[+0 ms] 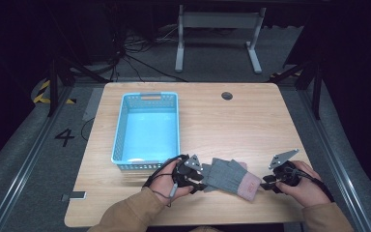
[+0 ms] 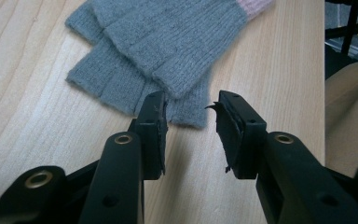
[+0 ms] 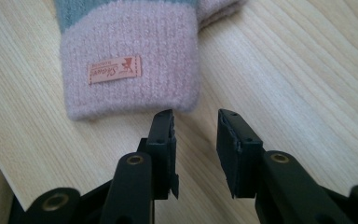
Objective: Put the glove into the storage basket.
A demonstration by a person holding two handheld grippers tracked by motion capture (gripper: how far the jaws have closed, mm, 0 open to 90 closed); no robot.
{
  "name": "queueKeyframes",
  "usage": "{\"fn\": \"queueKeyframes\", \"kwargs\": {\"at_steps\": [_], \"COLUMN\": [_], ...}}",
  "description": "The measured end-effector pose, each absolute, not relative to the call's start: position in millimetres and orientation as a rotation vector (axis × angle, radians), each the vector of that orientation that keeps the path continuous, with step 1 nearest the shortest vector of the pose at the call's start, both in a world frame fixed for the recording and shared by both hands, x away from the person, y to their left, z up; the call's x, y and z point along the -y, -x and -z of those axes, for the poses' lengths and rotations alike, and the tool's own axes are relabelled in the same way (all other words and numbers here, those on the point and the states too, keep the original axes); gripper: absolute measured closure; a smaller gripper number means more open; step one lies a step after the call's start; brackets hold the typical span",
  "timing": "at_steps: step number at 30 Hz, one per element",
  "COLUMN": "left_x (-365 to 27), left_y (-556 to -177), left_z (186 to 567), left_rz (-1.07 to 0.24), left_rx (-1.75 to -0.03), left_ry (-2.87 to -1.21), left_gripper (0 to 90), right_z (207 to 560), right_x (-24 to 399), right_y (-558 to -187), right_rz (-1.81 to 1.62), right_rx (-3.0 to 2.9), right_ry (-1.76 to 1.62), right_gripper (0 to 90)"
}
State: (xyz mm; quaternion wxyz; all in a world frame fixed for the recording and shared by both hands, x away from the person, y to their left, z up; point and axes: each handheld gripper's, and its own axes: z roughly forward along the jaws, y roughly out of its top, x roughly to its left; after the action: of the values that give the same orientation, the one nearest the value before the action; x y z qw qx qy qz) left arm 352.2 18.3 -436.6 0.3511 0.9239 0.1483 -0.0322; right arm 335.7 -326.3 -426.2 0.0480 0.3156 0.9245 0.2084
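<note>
Both pairs of jaws stand partly open with nothing gripped. The left gripper (image 2: 189, 116) has its jaws at the finger end of the grey knitted gloves (image 1: 229, 175), one finger tip lying between them; the right gripper (image 3: 196, 122) sits just short of the pink cuff (image 3: 130, 70) with its small label (image 3: 114, 70). The gloves lie stacked near the tabletop's (image 1: 236, 121) front edge. A light blue plastic basket (image 1: 146, 133) stands close behind the left gripper, and nothing lies between either gripper and the gloves.
</note>
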Motion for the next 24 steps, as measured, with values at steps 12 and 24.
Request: {"fn": "queueKeyframes", "kwargs": {"at_steps": [12, 24], "left_x": [-5.4, 3.8], "left_y": [-355.9, -360.9], "left_z": [442.9, 445.9], "left_rz": [0.134, 0.168], "left_rx": [-0.411, -0.472], "left_ry": [-2.435, -2.483], "left_gripper": [67.8, 70.7], "right_z": [430.2, 432.4], "right_x": [321.8, 320.0], "right_y": [-337.1, -338.3], "right_rz": [-0.627, -0.616], "right_rx": [-2.831, -2.840], "right_ry": [-0.963, -0.957], "right_gripper": [66.0, 66.8]}}
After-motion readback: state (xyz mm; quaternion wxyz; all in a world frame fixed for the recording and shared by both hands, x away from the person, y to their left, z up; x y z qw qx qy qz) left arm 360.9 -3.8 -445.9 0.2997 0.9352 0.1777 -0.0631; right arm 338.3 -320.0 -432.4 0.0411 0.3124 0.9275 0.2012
